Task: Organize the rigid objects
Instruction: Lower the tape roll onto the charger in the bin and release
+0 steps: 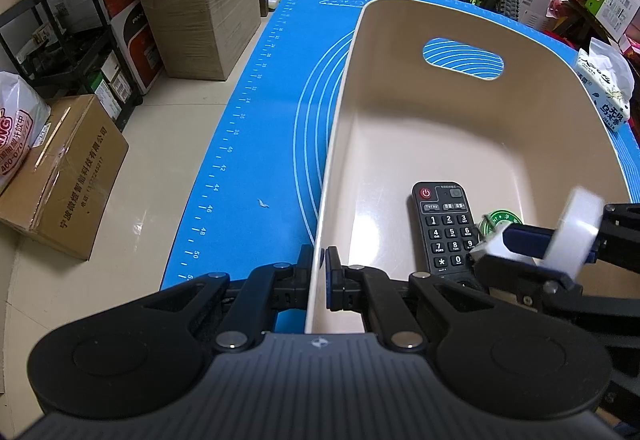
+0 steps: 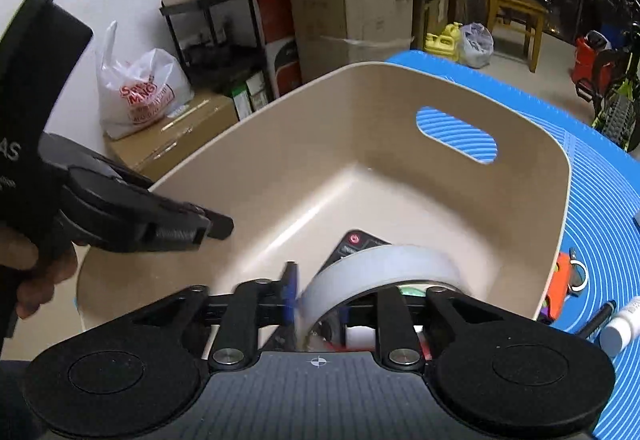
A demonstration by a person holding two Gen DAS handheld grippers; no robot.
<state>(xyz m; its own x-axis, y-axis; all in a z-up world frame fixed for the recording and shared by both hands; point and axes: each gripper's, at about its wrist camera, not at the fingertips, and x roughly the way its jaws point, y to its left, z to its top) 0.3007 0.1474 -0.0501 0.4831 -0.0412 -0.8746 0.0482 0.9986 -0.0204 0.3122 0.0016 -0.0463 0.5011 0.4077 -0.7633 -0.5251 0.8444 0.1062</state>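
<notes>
Clamped on the near left wall of the beige plastic bin (image 1: 340, 143), the left gripper (image 1: 319, 272) has one finger outside the wall and one inside, jaws clenched on the rim. From the right wrist view the same gripper (image 2: 216, 226) reaches in from the left, a hand (image 2: 36, 276) wrapped around its handle.

Over the near end of the bin, the right gripper (image 1: 552, 240) holds a roll of white tape (image 2: 380, 272); one finger passes through the roll's core and the other presses its outer face, so the jaws are grasping the tape. The roll (image 1: 576, 236) is blurred and hangs above the bin's floor, not resting on it.

On that floor lies a black remote control (image 1: 444, 228), keypad up, with a round green-and-white object (image 1: 500, 222) just beside it on the right.

Under the bin, a blue silicone mat (image 1: 256, 143) covers the table. On the mat, right of the bin, sit an orange object (image 2: 560, 288), a black pen (image 2: 598, 318) and a white tube (image 2: 624, 324). At the mat's far right edge stands a tissue pack (image 1: 604, 87).
</notes>
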